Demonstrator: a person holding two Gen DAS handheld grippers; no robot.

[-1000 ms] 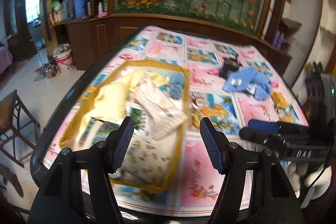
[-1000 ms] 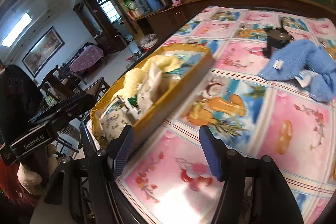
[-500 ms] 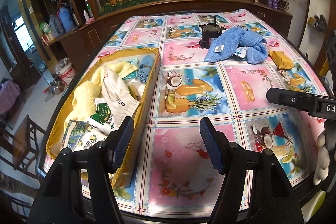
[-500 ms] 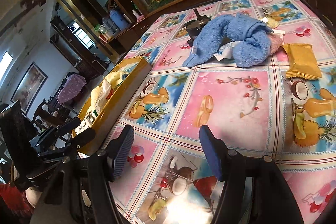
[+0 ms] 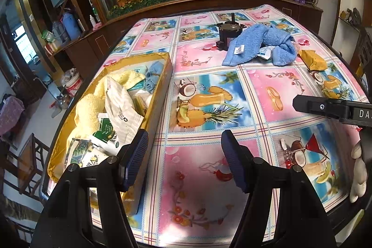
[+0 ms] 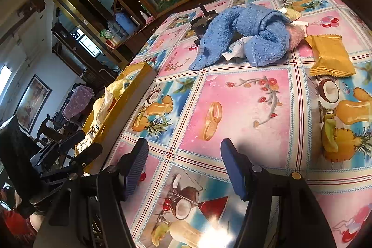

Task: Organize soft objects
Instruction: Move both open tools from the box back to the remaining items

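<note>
A blue towel (image 5: 260,44) (image 6: 244,38) lies crumpled at the far side of the table, with white packets and a pink soft thing (image 6: 296,37) tucked against it. A yellow packet (image 5: 312,59) (image 6: 330,57) lies to its right. A gold box (image 5: 160,94) (image 6: 130,106) at the left holds yellow towels, a small blue cloth and several packets. My left gripper (image 5: 184,159) is open and empty, hovering by the box's right wall. My right gripper (image 6: 184,166) is open and empty above the tablecloth, well short of the towel.
A black motor-like part (image 5: 229,33) stands behind the towel's left end. The table wears a pink and blue fruit-print cloth (image 5: 262,94). A dark wooden cabinet (image 5: 200,1) with a floral panel runs behind. Chairs and clutter stand left of the table.
Both grippers have swung right, away from above the box towards the table's middle. The right gripper has come closer to the blue towel. Both stay open and empty.
</note>
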